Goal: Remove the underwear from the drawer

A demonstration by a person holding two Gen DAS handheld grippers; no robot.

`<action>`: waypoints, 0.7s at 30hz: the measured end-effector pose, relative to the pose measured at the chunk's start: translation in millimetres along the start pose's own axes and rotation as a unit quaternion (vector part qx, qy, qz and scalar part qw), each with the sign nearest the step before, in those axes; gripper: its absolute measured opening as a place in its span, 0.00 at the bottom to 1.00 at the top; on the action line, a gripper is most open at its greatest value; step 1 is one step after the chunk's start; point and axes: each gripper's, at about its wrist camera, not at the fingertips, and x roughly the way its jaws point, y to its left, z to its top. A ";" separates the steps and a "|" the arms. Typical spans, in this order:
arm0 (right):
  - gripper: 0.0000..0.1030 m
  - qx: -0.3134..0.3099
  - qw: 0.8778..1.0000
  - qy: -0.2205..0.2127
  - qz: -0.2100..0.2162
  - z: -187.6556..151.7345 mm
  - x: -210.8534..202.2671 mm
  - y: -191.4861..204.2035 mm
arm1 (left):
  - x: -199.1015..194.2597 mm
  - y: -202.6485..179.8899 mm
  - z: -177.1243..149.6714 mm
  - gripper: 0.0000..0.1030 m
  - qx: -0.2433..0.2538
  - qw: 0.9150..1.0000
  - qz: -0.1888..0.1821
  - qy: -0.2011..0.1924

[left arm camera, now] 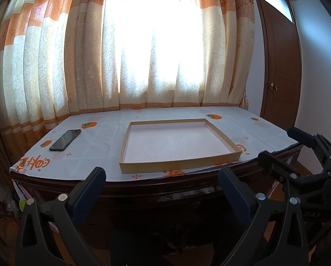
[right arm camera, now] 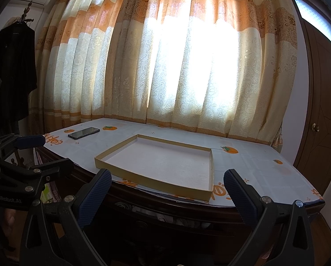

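Observation:
A dark wooden desk holds a drawer (left arm camera: 194, 194) just under its top, open by a narrow slit. Something pale shows in that slit (right arm camera: 169, 216); I cannot tell whether it is underwear. My left gripper (left arm camera: 162, 173) is open, its blue-padded fingers wide apart in front of the desk edge with nothing between them. My right gripper (right arm camera: 167, 174) is open too and holds nothing, level with the desk front. Each gripper shows in the other's view: the right gripper (left arm camera: 283, 146) at the right, the left gripper (right arm camera: 46, 153) at the left.
On the persimmon-print tablecloth (left arm camera: 98, 137) lies a shallow cardboard tray (left arm camera: 178, 165) (right arm camera: 154, 184) with nothing in it. A black phone (left arm camera: 65, 139) (right arm camera: 84, 132) lies at the left. Curtains hang behind, a brown door (left arm camera: 280, 66) stands right, a dark garment (right arm camera: 12, 66) hangs left.

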 end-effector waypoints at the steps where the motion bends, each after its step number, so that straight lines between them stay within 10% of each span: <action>1: 0.99 0.000 1.000 0.000 0.000 0.5 0.0 0.1 | 0.0 0.0 0.0 1.00 0.000 1.000 0.000 0.000; 21: 0.99 0.007 0.999 -0.018 0.033 -25.1 22.6 -8.0 | 32.6 5.2 -15.2 1.00 -0.006 0.999 -0.003 0.042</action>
